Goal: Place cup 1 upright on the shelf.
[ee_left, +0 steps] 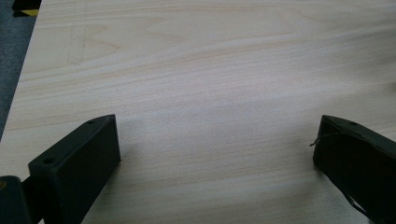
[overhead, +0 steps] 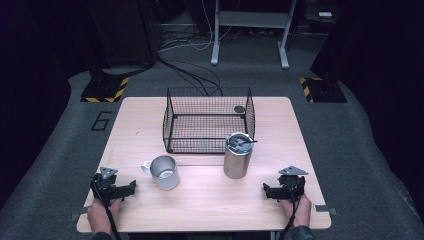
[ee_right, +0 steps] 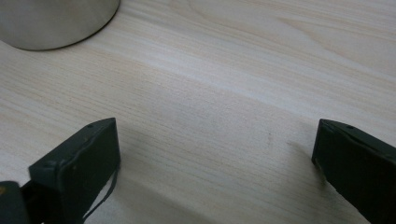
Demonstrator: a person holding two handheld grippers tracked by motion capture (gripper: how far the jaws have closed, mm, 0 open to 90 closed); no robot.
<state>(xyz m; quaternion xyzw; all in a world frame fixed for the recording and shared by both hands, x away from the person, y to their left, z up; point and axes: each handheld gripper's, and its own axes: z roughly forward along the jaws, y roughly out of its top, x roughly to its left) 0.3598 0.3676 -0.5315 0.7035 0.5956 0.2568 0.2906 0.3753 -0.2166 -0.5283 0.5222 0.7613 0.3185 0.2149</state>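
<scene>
A steel mug (overhead: 163,172) with a handle on its left stands on the wooden table (overhead: 205,205), left of centre. A taller steel tumbler (overhead: 237,155) with a dark lid stands right of centre; its base (ee_right: 56,21) fills the top left corner of the right gripper view. My left gripper (overhead: 131,188) rests at the table's front left, jaws wide apart (ee_left: 217,149) over bare wood. My right gripper (overhead: 267,191) rests at the front right, open (ee_right: 215,149), nothing between its jaws. Both grippers lie apart from the two vessels.
A black wire basket (overhead: 209,120) stands at the back middle of the table, just behind the tumbler, with a small dark round thing (overhead: 239,109) inside its far right corner. Cables and a metal stand's legs (overhead: 250,35) lie on the floor beyond.
</scene>
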